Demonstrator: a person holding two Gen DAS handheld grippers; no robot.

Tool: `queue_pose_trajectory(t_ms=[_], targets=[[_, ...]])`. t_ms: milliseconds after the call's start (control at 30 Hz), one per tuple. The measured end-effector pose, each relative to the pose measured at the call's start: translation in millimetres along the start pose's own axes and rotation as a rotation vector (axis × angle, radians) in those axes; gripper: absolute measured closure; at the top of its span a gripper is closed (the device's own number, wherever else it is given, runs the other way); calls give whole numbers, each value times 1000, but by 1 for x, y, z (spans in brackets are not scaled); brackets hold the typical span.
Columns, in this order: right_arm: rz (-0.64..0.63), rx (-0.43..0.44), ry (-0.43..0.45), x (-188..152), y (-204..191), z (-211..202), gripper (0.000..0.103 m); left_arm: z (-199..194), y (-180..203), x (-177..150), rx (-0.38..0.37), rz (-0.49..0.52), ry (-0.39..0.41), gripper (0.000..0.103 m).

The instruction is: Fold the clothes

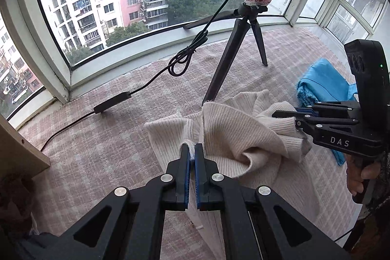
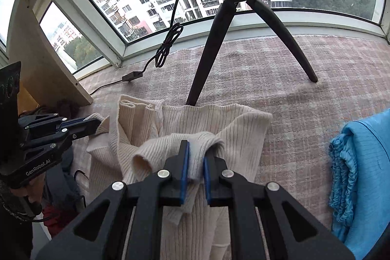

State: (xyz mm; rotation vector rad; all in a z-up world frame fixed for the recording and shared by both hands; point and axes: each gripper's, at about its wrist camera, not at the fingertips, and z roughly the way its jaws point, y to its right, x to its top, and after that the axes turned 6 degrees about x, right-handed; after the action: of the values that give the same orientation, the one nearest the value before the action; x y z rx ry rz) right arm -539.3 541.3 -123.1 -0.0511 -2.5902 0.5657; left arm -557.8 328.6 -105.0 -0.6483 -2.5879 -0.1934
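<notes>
Two black hand-held grippers pinch one cream ribbed knit sweater (image 2: 195, 118), which lies bunched just in front of the black tripod (image 2: 219, 40). The left gripper (image 1: 192, 152) clamps one fold, the right gripper (image 2: 195, 162) another. A blue crumpled garment (image 2: 360, 169) lies to the tripod's right.

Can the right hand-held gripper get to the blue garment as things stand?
Probably not yet. The right hand-held gripper is shut on the cream sweater, so it would have to let go first. Otherwise the way looks free: the blue garment lies to its right on the pink blanket.
</notes>
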Motion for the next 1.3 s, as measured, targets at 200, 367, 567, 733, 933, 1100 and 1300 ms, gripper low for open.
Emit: queue_pose_trajectory(t_ms=[200, 367, 567, 733, 933, 1100, 1300], targets=[[30, 14, -47, 8, 15, 20, 92, 27, -6, 3, -4, -7, -62, 99], [215, 119, -99, 18, 42, 15, 88, 20, -17, 7, 1, -54, -49, 77], [307, 193, 9, 24, 62, -30, 61, -16, -33, 6, 47, -68, 36, 73], [157, 77, 107, 16, 39, -69, 61, -29, -22, -15, -15, -11, 55, 73], [-96, -111, -43, 0, -2, -18, 60, 12, -10, -30, 36, 34, -54, 73], [-146, -178, -152, -11, -4, 27, 59, 36, -25, -39, -45, -49, -123, 73], [43, 41, -85, -21, 25, 0, 90, 21, -15, -30, -78, -48, -47, 103]])
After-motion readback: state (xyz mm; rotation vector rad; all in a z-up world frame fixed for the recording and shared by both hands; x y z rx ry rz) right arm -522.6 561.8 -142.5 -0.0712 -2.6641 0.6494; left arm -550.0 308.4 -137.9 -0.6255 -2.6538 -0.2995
